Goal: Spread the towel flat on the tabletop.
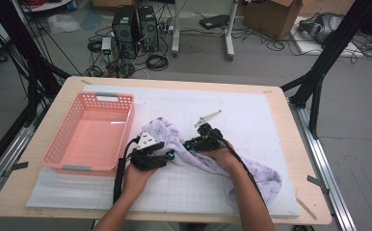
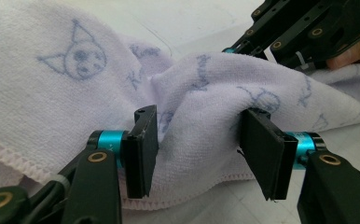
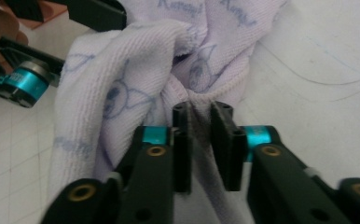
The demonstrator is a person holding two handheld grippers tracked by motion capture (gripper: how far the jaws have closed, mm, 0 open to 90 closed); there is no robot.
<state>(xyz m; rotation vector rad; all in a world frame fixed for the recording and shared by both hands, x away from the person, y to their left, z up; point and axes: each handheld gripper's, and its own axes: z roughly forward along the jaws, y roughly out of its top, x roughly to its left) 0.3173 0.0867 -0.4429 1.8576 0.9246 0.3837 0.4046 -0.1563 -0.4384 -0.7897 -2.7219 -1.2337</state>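
A lavender towel (image 1: 251, 175) printed with cat faces lies crumpled across the white mat (image 1: 251, 110), from the middle toward the front right. My left gripper (image 1: 171, 155) is at the towel's left end. In the left gripper view it (image 2: 201, 154) is open, with a raised fold of towel (image 2: 201, 102) standing between its jaws, unclamped. My right gripper (image 1: 189, 143) faces it from the right. In the right gripper view it (image 3: 200, 140) is shut on a thin pinch of towel (image 3: 136, 60). The two grippers are close together on the same bunch.
An empty pink plastic basket (image 1: 107, 97) stands on the left part of the mat, just beside the left gripper. The wooden table's edge (image 1: 174, 83) runs around the mat. Computer towers (image 1: 135, 29), cables and cardboard boxes (image 1: 273, 17) sit on the floor beyond.
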